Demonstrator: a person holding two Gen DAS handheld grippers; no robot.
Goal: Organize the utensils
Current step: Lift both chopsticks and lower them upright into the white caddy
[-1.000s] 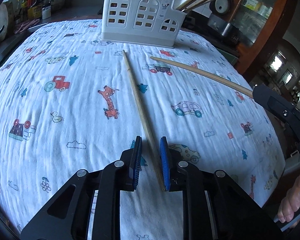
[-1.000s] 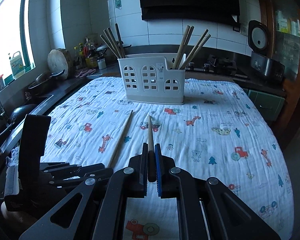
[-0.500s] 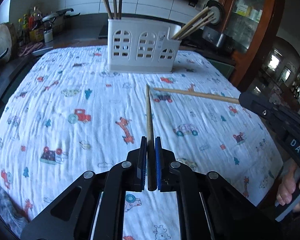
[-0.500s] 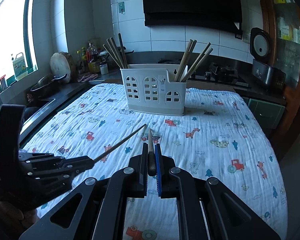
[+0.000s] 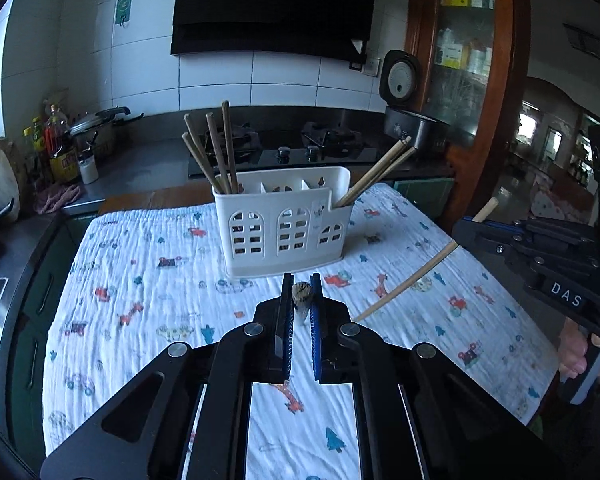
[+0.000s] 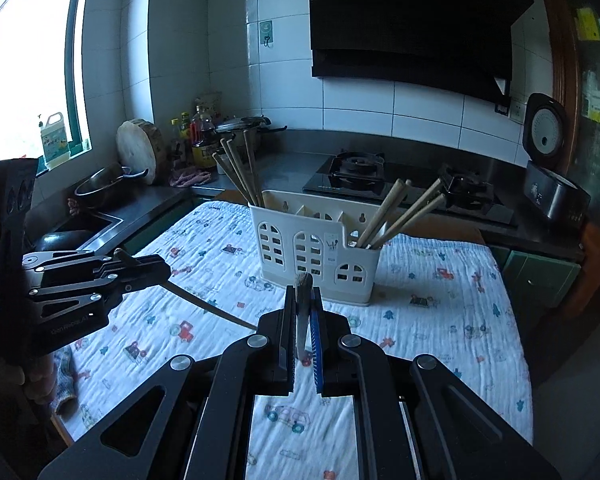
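Two chopsticks are up, one pinched in our left gripper [image 5: 301, 300] and one in our right gripper [image 6: 303, 308], so we should tip each upright over the white caddy [image 5: 284, 228] at twelve o'clock before releasing.

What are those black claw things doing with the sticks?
A person is tidying chopsticks into the white holder on the cartoon-print cloth. The left gripper pinches one chopstick, and the right gripper pinches another chopstick. Both sticks are lifted off the table. More chopsticks already stand in the holder's left and right ends.
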